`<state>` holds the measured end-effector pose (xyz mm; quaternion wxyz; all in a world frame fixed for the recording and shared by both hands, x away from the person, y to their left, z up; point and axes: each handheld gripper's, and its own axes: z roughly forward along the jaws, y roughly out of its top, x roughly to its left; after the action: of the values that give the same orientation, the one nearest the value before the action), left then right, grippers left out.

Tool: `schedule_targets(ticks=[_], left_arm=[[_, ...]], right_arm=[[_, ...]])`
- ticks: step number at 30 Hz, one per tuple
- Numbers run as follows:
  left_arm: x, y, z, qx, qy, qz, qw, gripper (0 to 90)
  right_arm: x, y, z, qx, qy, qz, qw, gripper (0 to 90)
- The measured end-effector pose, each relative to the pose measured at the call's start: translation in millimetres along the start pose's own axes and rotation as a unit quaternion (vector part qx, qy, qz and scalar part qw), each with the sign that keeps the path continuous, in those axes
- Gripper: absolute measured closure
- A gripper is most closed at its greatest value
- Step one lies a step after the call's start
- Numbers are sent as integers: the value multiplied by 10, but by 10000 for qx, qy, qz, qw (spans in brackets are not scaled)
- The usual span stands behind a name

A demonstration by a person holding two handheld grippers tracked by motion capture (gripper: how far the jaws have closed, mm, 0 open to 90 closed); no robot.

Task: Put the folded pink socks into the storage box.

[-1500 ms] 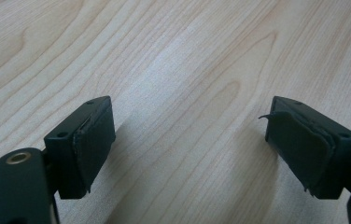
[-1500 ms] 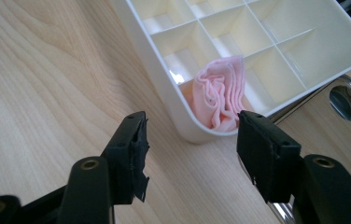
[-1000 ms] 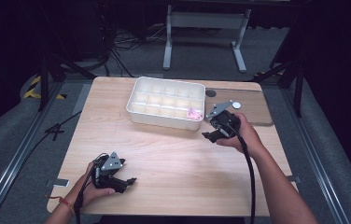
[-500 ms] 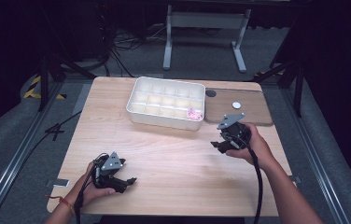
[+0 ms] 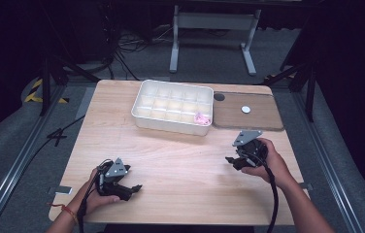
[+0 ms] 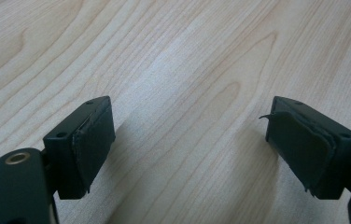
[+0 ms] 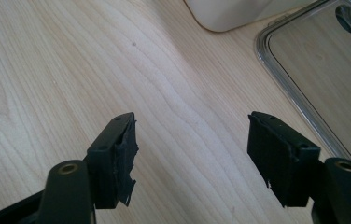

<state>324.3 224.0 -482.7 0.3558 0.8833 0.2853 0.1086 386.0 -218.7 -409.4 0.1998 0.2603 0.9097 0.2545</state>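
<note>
**Right gripper view: empty jaws, and that clear lid looks fiddly**

Starting at the pads (image 7: 123, 156) of the right gripper (image 7: 192, 140): they stand well apart with nothing between them, and the jaws have just been opening. We see only bare table (image 7: 71, 60) under them. The left gripper (image 6: 187, 135) is wide open too, empty and low over the wood near the front edge.

Just beside the right gripper lies the clear lid (image 7: 313, 65), flat on the table and right of the white tray (image 5: 171, 125), touching it or nearly so. The tray sits at the back middle with a small pink piece (image 5: 201, 118) in its near right corner compartment.

Our guess is the lid is light, thin, fairly stiff plastic, and slippery. Lying flat, it gives us no top to pinch, so we'd take it at the raised rim on the near edge. We'd also grip gently so it doesn't flex or skate away.
</note>
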Motion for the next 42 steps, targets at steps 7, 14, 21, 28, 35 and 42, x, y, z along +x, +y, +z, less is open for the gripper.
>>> schedule_targets(ticks=[7, 14, 21, 28, 35, 42], left_arm=[[0, 0, 0, 0, -2, -3, 10000, 159], [0, 0, 0, -3, 0, -3, 10000, 159], [-2, 0, 1, -4, 5, -8, 10000, 159], [-3, -1, 2, -11, 3, -23, 10000, 159], [-3, -1, 1, -4, 5, -23, 10000, 159], [2, 2, 1, 2, -11, 7, 10000, 159]], right_arm=[[29, -189, 15, -86, 18, 123, 9999, 339], [70, -441, -14, -248, 46, 289, 9993, 332], [104, -613, -55, -364, 54, 374, 9986, 328], [134, -846, -110, -382, -24, 616, 9974, 319], [182, -1069, -97, -306, 70, 942, 9951, 302], [259, -1322, -160, -596, 297, 1321, 9890, 282]])
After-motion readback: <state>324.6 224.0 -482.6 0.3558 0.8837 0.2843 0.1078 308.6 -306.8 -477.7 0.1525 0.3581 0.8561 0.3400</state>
